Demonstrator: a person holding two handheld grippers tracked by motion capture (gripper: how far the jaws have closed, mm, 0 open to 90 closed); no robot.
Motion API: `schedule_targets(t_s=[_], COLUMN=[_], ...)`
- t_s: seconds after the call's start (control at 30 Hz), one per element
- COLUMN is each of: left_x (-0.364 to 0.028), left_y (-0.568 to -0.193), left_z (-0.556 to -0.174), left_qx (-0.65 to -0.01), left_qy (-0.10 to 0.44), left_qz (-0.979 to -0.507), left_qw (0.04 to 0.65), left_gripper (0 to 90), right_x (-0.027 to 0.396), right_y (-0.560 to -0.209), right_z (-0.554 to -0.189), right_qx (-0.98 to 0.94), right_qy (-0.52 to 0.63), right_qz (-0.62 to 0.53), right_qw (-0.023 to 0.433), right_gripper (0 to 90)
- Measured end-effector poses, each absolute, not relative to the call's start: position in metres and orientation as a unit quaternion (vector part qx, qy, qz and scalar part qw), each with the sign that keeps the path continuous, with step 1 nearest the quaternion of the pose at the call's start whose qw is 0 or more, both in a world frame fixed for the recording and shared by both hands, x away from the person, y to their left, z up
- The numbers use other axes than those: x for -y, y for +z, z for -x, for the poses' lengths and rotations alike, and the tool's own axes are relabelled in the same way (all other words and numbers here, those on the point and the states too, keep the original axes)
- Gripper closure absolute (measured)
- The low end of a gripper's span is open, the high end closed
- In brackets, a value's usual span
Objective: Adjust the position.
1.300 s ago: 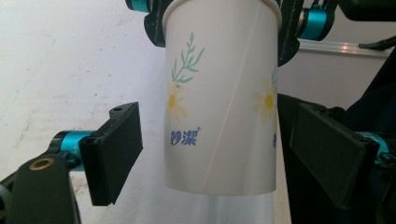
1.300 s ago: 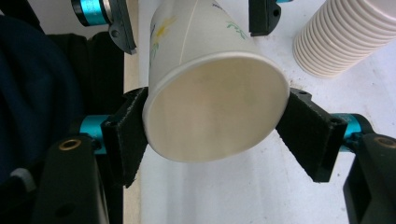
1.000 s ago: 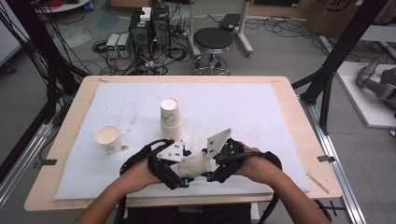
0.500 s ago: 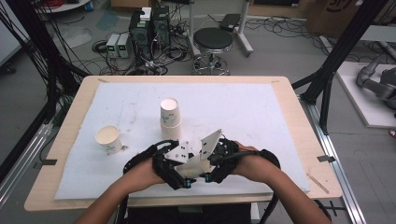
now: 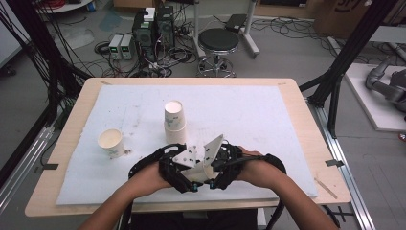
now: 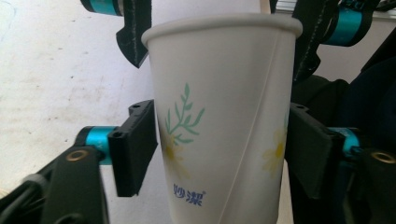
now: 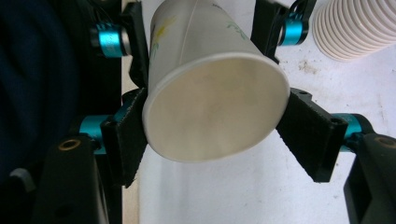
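Two grippers meet on one paper cup (image 5: 205, 168) near the front edge of the table (image 5: 297, 103). In the left gripper view, the left gripper (image 6: 219, 144) has just been closing, and its jaws now press the cup's printed wall from both sides, about midway down the cup, with the rim toward the top of that view. In the right gripper view, the right gripper (image 7: 212, 135) clamps the same cup close to its rim, one pad on each side, and the open mouth faces that camera. From above, the cup lies between the two hands, which sit close together over the white mat (image 5: 268, 110). Beyond them, toward the middle of the mat, stands a stack of cups (image 5: 174, 122) upside down. A single cup (image 5: 110, 143) stands upright, well apart to the left.
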State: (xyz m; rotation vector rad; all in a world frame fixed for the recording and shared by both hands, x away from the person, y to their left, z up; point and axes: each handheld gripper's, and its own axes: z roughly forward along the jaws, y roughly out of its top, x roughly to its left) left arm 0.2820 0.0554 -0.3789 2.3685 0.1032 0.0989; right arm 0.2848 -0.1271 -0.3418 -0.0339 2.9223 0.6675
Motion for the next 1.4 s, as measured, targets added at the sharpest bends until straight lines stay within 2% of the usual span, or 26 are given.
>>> schedule_targets(t_s=[0.33, 0.47, 0.8, 0.97, 1.13, 1.4], left_x=[-0.058, -0.063, -0.081, -0.090, -0.102, -0.123], left_y=[-0.382, -0.384, -0.396, -0.402, -0.409, -0.417], left_z=[-0.282, -0.283, -0.285, -0.286, -0.285, -0.283], left_qx=[-0.046, -0.046, -0.080, -0.107, -0.138, -0.157], left_qy=[0.031, 0.026, 0.023, 0.034, 0.054, 0.086], left_qz=[-0.922, -0.917, -0.894, -0.875, -0.835, -0.792], left_qw=[0.383, 0.394, 0.440, 0.472, 0.530, 0.583], left_gripper=[34.4, 34.5, 33.9, 33.5, 33.0, 31.4], right_x=[0.130, 0.138, 0.170, 0.188, 0.202, 0.224], right_y=[-0.345, -0.347, -0.345, -0.346, -0.354, -0.374], right_z=[-0.287, -0.289, -0.292, -0.294, -0.294, -0.293], right_qx=[-0.968, -0.952, -0.901, -0.879, -0.865, -0.838], right_qy=[0.241, 0.299, 0.428, 0.463, 0.478, 0.506], right_qz=[0.014, -0.002, -0.059, -0.098, -0.135, -0.190], right_qw=[0.062, 0.060, 0.048, 0.061, 0.066, 0.080], right_gripper=[28.0, 21.1, 20.9, 20.9, 20.8, 20.8])
